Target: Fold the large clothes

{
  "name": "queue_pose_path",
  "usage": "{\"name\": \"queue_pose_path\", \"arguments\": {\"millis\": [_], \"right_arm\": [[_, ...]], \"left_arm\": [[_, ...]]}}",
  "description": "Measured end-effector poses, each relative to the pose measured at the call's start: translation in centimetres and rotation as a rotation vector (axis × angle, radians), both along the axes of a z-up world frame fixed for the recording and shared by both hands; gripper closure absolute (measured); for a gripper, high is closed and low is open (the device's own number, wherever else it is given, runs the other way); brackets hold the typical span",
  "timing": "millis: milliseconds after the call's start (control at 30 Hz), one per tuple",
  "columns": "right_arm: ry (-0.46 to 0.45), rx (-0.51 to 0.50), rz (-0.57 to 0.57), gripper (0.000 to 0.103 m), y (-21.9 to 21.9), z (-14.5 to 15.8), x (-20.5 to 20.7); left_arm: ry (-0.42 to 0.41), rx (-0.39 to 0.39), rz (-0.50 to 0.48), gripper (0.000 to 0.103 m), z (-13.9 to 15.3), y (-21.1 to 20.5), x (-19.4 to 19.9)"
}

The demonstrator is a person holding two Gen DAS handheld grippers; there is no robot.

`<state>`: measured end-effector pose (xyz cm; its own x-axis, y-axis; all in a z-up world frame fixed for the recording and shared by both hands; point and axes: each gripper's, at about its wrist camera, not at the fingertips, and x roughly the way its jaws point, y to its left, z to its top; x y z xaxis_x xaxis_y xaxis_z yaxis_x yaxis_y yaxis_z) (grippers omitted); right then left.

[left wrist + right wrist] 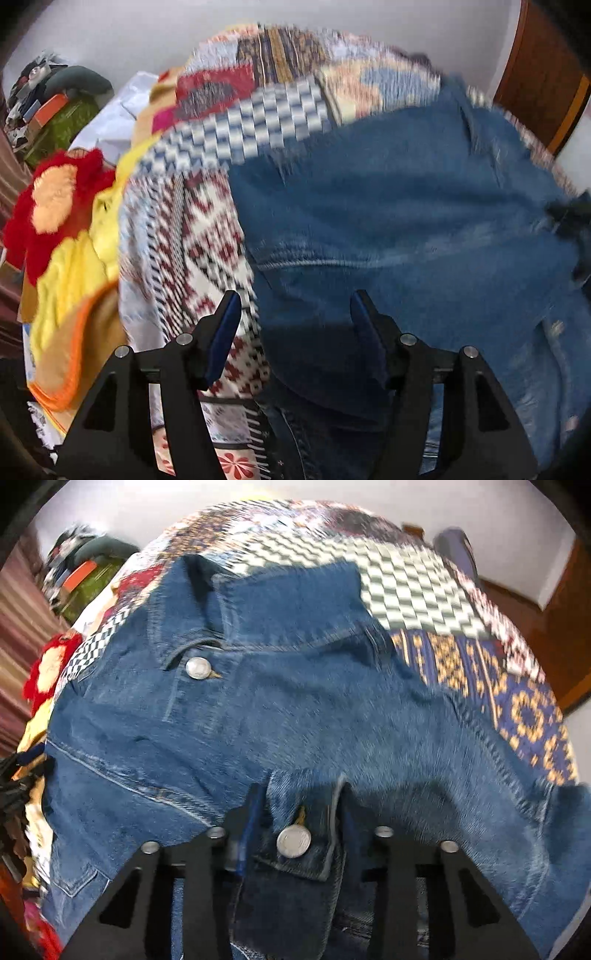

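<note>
On the quilt: denim jacket lay spread.
Right hand-held gripper: clamped the cuff, sleeve trailing rightward.
Left hand-held gripper: gaped empty above the jacket's edge.

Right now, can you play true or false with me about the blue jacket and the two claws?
1. The denim jacket lies on a patchwork blanket. True.
2. The right claw has a buttoned cuff of the jacket between its fingers. True.
3. The left claw is squeezed shut on the jacket. False: its fingers stand wide apart above the denim, holding nothing.
4. The jacket's collar button is bright red. False: it is silver metal.
5. A red and yellow fluffy thing sits off to the left of the blanket. True.
</note>
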<state>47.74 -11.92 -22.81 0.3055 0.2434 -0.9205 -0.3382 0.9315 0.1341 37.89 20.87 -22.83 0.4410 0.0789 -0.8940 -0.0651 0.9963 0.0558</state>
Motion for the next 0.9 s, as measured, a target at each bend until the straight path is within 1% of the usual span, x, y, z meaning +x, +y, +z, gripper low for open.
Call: {"name": "queue_pose_path", "arguments": {"millis": [33,100,167,233,333,400,433,500,533,567,600,733,800,833,900], "right_arm": [[-0.035,-0.02,0.01,0.07,0.3,0.7,-0.3],[-0.083,-0.025,0.015,0.071,0.3,1.9,-0.5],[-0.124,-0.023,0.011,0.071,0.1,3.2,-0.7],[-0.148,-0.028,0.014,0.071,0.1,3.8,-0.4],[-0.147,-0.097,0.03,0.07,0.6,2.2,0.2],[-0.113,-0.143,0.047,0.069,0.8,0.5,0.3],[-0.097,-0.157,0.046,0.065,0.8,-0.2,0.3],[-0.106,-0.184,0.03,0.051,0.6,-0.7,0.3],[-0.117,-0.214,0.016,0.033,0.5,-0.6,0.5],[-0.131,-0.242,0.002,0.023,0.3,-0.4,0.6],[-0.136,-0.235,0.001,0.023,-0.1,-0.2,0.7],[-0.098,-0.177,-0.004,0.023,-1.7,0.6,0.7],[-0.137,-0.212,-0.04,0.023,-2.5,1.8,0.0],[-0.156,-0.211,-0.054,0.023,-3.0,2.5,-0.3],[-0.177,-0.166,-0.096,0.023,-4.7,4.4,-1.1]], "left_arm": [[0.015,-0.005,0.007,0.041,-0.8,-0.1,-0.1],[0.011,-0.015,0.024,0.037,-1.4,-0.3,-0.5],[-0.002,0.004,0.031,0.032,-1.4,-0.4,-0.7],[-0.007,0.02,0.027,0.029,-1.4,-0.5,-0.7],[-0.005,0.025,0.03,0.025,-1.9,-0.5,-0.6],[-0.004,0.017,0.037,0.022,-2.1,-0.4,-0.6],[-0.006,0.012,0.047,0.021,-2.3,-0.3,-0.7],[-0.012,-0.001,0.066,0.018,-2.5,0.1,-0.8],[-0.014,-0.009,0.069,0.018,-2.7,0.2,-0.9],[-0.015,-0.012,0.069,0.018,-2.7,0.4,-1.0],[-0.016,-0.013,0.068,0.018,-2.8,0.4,-1.0],[-0.02,-0.011,0.074,0.018,-2.7,0.5,-1.0],[-0.021,0.005,0.071,0.018,-2.5,0.4,-1.1],[-0.022,0.019,0.066,0.018,-2.3,0.2,-1.2],[-0.024,0.05,0.052,0.018,-1.9,-0.2,-1.4]]}}
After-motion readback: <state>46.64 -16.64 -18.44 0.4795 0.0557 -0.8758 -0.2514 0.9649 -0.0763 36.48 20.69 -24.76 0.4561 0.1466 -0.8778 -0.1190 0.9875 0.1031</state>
